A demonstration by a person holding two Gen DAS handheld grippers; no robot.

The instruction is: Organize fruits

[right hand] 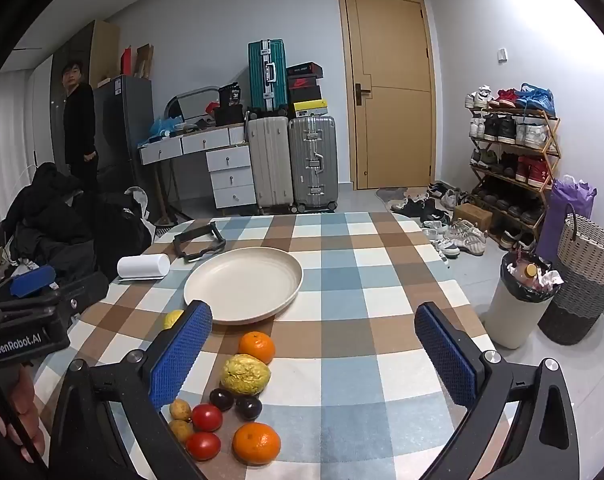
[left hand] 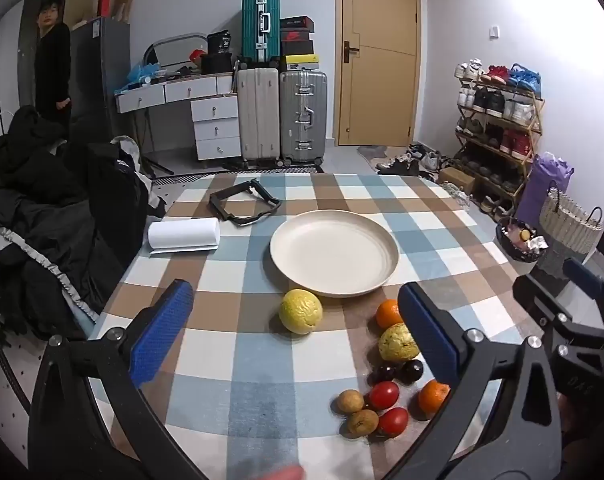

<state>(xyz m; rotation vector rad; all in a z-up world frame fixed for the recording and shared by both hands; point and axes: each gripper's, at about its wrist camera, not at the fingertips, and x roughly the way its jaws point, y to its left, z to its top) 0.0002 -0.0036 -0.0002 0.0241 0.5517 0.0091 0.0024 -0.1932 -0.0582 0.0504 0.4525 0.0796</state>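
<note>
A cream plate [left hand: 334, 258] [right hand: 243, 284] lies bare on the checked tablecloth. Just in front of it sits a yellow bumpy fruit [left hand: 300, 311] on its own. To its right is a cluster: an orange [left hand: 388, 313] [right hand: 256, 347], a second yellow fruit [left hand: 398, 343] [right hand: 245, 374], dark plums [right hand: 248, 407], two tomatoes [left hand: 384, 395] [right hand: 207, 417], two small brown fruits [left hand: 350, 401] [right hand: 180, 409] and another orange [right hand: 256, 443]. My left gripper [left hand: 295, 296] hovers open over the lone yellow fruit. My right gripper [right hand: 314, 314] is open above the table, right of the cluster. Neither holds anything.
A white paper roll [left hand: 183, 234] and a black frame [left hand: 243, 204] lie at the table's far left. Dark clothes [left hand: 41, 208] are piled left of the table. A bin [right hand: 518, 300] and a woven basket [right hand: 586, 280] stand on the right. A person [left hand: 53, 60] stands at the back left.
</note>
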